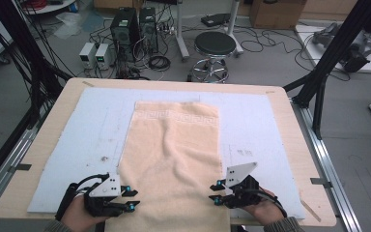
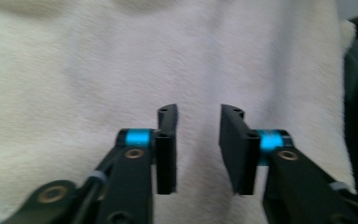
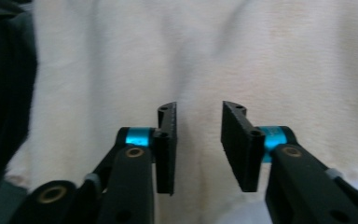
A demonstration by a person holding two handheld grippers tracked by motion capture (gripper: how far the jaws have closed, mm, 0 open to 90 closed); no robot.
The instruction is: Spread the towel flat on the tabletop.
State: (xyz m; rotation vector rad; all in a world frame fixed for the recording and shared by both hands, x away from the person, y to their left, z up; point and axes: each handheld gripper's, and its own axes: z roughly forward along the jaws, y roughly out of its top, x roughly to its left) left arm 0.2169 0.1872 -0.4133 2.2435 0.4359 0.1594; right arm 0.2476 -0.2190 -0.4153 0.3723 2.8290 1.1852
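Observation:
A peach towel (image 1: 174, 150) with a patterned band at its far end lies lengthwise on the table, and its near end hangs over the front edge. My left gripper (image 1: 131, 197) sits at the towel's near left edge and points inward. My right gripper (image 1: 214, 193) sits at the near right edge, facing the left one. In the left gripper view the gripper (image 2: 198, 116) stands open above the towel (image 2: 74, 70), with nothing between the pads. In the right gripper view the gripper (image 3: 199, 114) is likewise open over the towel (image 3: 284, 60).
A pale blue mat (image 1: 251, 125) covers most of the wooden table (image 1: 294, 145). Beyond the table stand a black stool (image 1: 215, 46) and computer towers (image 1: 125, 26) amid floor cables. A black frame strut (image 1: 333, 53) rises at the right.

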